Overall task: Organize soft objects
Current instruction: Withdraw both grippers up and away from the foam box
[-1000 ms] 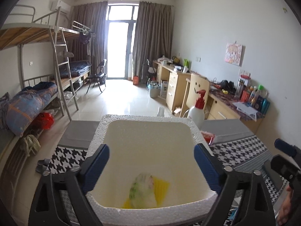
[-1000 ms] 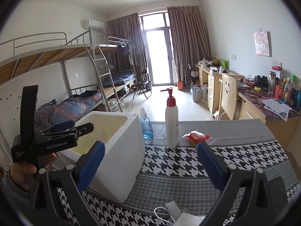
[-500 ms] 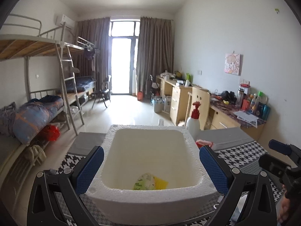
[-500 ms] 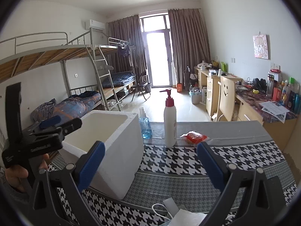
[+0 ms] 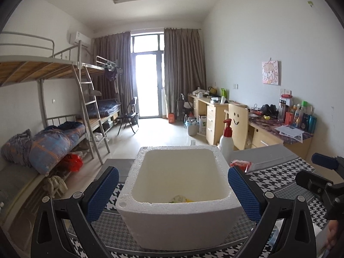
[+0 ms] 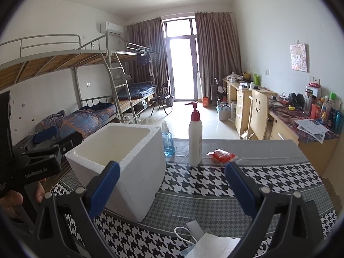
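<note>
A white foam box (image 5: 180, 217) stands on the houndstooth table cloth (image 6: 215, 178). Just above its near rim I see a green-white packet on something yellow (image 5: 180, 198) lying in its bottom. My left gripper (image 5: 173, 190) is open, its blue pads either side of the box's near wall, holding nothing. The same box (image 6: 131, 172) is at the left in the right wrist view. My right gripper (image 6: 171, 188) is open and empty above the cloth. A white tissue with a looped cord (image 6: 206, 244) lies at the near edge. A red packet (image 6: 221, 155) lies further back.
A white pump bottle with a red top (image 6: 195, 142) and a small blue bottle (image 6: 168, 143) stand behind the box. The left gripper's body and a hand (image 6: 32, 167) show at the left. Bunk beds, desks and a chair fill the room beyond.
My left gripper has pulled back and tilted up from over the box; the items inside now barely show above the rim. The right gripper has shifted slightly closer to the table.
</note>
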Motion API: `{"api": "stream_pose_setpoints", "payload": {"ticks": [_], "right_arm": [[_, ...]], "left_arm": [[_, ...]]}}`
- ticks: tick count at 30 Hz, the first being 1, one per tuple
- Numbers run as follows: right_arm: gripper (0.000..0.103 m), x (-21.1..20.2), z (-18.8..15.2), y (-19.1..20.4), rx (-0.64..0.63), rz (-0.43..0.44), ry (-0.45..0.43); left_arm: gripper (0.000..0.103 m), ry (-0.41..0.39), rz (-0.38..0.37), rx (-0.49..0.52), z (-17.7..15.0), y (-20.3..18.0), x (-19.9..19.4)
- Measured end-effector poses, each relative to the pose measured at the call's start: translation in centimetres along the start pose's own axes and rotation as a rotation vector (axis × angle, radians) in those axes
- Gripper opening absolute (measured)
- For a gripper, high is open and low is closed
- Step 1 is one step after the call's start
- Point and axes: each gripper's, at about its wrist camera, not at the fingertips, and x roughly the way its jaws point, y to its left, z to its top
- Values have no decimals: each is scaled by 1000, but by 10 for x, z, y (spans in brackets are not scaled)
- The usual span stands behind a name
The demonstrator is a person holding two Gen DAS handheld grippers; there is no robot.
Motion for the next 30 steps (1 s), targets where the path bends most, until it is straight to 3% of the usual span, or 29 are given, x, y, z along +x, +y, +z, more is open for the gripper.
{"api": "stream_pose_setpoints", "payload": {"ticks": [25,30], "right_arm": [[100,-30,-8,6,-24,-35,-39],[100,-34,-12,3,-20,-46,-44]], "left_arm": [[102,-27,-105,9,-11,-16,-33],[102,-37,-93,31,-17,-21,-36]]}}
